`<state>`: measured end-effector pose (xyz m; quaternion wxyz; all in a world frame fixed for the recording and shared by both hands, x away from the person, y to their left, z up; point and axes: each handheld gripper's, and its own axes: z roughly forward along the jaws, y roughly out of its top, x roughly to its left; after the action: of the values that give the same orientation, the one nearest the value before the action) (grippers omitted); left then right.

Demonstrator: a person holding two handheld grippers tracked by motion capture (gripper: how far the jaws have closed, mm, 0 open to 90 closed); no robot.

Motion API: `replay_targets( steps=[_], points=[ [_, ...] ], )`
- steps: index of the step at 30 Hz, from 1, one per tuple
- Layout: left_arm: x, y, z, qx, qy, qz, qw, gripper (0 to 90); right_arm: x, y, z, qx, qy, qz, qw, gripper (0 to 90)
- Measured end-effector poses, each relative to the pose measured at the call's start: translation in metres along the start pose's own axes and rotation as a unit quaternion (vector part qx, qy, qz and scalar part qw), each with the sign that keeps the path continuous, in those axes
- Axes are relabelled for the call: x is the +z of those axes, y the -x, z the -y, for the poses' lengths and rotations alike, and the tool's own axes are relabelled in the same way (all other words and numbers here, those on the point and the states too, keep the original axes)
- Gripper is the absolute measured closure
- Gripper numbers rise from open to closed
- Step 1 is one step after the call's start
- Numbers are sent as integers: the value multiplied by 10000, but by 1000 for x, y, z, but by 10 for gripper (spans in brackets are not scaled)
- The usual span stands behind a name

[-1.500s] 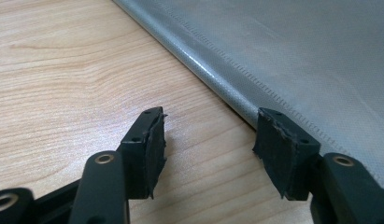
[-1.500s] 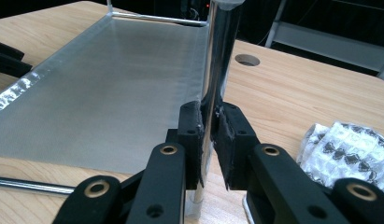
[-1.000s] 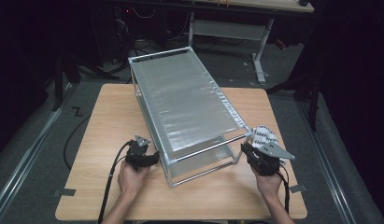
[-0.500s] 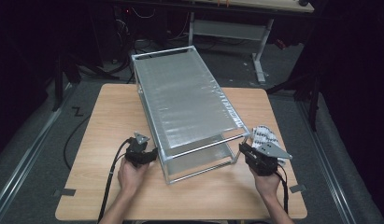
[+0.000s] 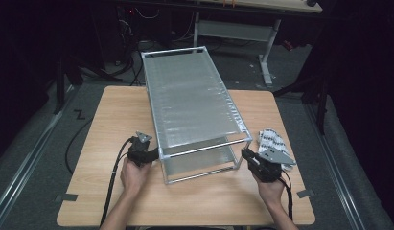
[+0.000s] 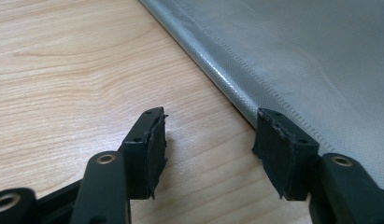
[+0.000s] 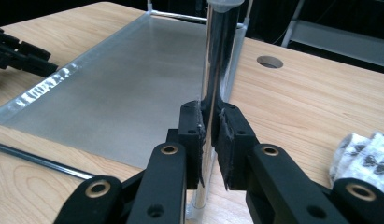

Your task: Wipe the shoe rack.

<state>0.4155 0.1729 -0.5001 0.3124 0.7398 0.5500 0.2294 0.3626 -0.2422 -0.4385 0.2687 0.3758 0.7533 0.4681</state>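
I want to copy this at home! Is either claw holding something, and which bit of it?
The right claw is shut on the rack's upright metal post, low down near its foot. The left claw, whose jaws have just been closing, holds nothing, beside the grey shelf edge.

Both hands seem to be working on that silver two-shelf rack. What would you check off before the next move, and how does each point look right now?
1. Right gripper clamped on the rack's near upright post: ok.
2. Left gripper gripping the rack: not ok; its jaws have just been closing, but nothing sits between the pads.
3. Left gripper lined up with the shelf's edge: ok, the right pad is against it.
4. Rack's feet flat on the table: cannot tell.
5. Patterned cloth away from the rack: ok, it lies beside the right hand.
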Motion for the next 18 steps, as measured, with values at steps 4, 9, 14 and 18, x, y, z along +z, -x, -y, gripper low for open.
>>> replay_targets(
  steps=[4,9,14,18],
  points=[
    [-1,-3,0,-17,-46,-31,10000,420,2,-3,-1,-70,18,-59,10000,803],
    [-9,-4,4,-4,-200,143,9997,364,6,-3,-2,16,32,-144,9999,785],
    [-26,0,17,-58,-44,286,9996,348,8,-5,-3,23,66,-141,9999,772],
    [-45,2,29,-84,105,371,9992,346,10,-6,-5,0,63,-186,9998,805]
  ],
)
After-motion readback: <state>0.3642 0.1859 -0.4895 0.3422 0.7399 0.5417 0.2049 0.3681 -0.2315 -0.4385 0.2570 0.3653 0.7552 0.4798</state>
